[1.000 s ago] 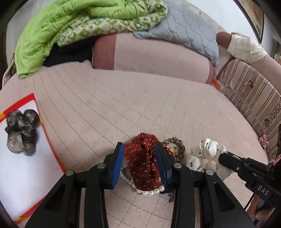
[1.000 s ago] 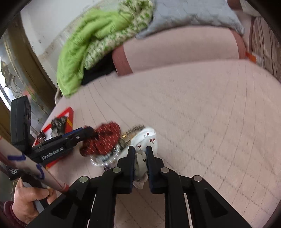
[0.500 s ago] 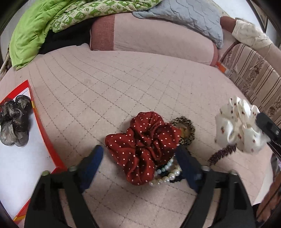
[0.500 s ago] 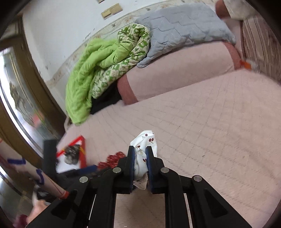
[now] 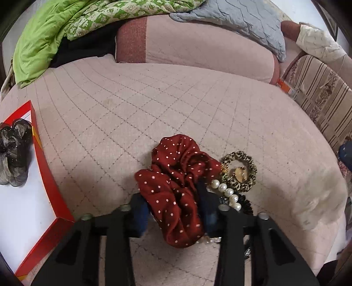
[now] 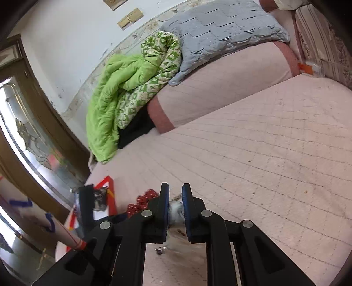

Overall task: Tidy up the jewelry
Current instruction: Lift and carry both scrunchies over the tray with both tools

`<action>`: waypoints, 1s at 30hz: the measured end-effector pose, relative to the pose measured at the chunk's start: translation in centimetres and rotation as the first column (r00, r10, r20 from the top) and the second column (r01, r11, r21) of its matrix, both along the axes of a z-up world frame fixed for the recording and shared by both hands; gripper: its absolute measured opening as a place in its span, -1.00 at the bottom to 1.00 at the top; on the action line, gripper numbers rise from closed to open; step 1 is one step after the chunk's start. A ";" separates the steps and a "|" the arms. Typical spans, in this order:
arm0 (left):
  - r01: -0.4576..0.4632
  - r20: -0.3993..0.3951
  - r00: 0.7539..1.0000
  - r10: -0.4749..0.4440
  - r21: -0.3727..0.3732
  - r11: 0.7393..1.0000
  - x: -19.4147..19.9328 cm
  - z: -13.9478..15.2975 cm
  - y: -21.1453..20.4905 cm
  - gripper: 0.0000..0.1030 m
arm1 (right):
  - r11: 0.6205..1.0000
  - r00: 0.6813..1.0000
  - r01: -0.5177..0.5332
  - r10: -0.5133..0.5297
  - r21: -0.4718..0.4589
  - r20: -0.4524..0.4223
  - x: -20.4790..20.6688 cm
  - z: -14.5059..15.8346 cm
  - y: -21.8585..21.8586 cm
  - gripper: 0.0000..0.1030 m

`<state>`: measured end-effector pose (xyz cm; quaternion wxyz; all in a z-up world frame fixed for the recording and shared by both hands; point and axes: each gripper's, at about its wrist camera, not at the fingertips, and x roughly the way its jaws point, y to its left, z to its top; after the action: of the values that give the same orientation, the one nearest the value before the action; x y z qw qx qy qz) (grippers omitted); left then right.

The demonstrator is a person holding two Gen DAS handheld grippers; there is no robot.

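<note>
A dark red polka-dot scrunchie (image 5: 176, 187) lies on the pink quilted bed, between the fingers of my left gripper (image 5: 173, 211), which stand on either side of it, closing in; whether they grip it I cannot tell. Beside it lie a leopard-print scrunchie (image 5: 241, 171), a pearl bracelet (image 5: 226, 191) and a black clip (image 5: 245, 203). My right gripper (image 6: 176, 204) is shut on a white printed scrunchie (image 6: 176, 211), blurred, held above the bed. A red-edged white box (image 5: 48, 176) at the left holds a grey-black scrunchie (image 5: 13, 151); it shows in the right wrist view (image 6: 110, 193).
A pink bolster (image 5: 198, 44) crosses the back of the bed, with a green quilt (image 5: 55, 33) and a grey quilted blanket (image 5: 242, 19) piled on it. A striped headboard (image 5: 325, 99) is at the right. A wooden door (image 6: 28, 132) stands left of the bed.
My left gripper opened wide, then came down around the red scrunchie again. My right gripper lifted the white scrunchie off the bed and carried it up and away from the pile.
</note>
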<state>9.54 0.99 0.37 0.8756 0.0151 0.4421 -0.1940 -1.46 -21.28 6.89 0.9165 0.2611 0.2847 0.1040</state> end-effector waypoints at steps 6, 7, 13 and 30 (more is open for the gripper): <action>-0.008 0.054 0.998 0.011 -0.046 0.999 -0.5 1.9 0.6 -0.39 | 1.000 1.000 -0.010 0.010 -0.022 0.019 -0.3 0.5 0.3 -0.74; -0.010 0.065 0.998 0.014 -0.055 0.998 -0.7 2.3 0.9 -0.39 | 1.000 1.000 -0.010 0.010 -0.023 0.018 -0.3 0.5 0.4 -0.74; -0.036 0.142 0.989 0.047 -0.079 0.996 -1.2 4.7 2.4 -0.39 | 0.977 0.981 0.140 -0.159 -0.159 -0.110 0.4 -0.1 -1.6 -0.37; -0.111 0.244 0.960 0.135 -0.109 0.988 -4.6 9.1 8.4 -0.39 | 0.941 0.934 -0.041 -0.084 -0.337 -0.348 -1.4 -4.7 -0.8 -0.58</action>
<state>4.97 9.38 9.44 0.9345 -0.0294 0.3185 -0.1563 -2.85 -22.05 2.18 0.8817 0.1172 0.4569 -0.0060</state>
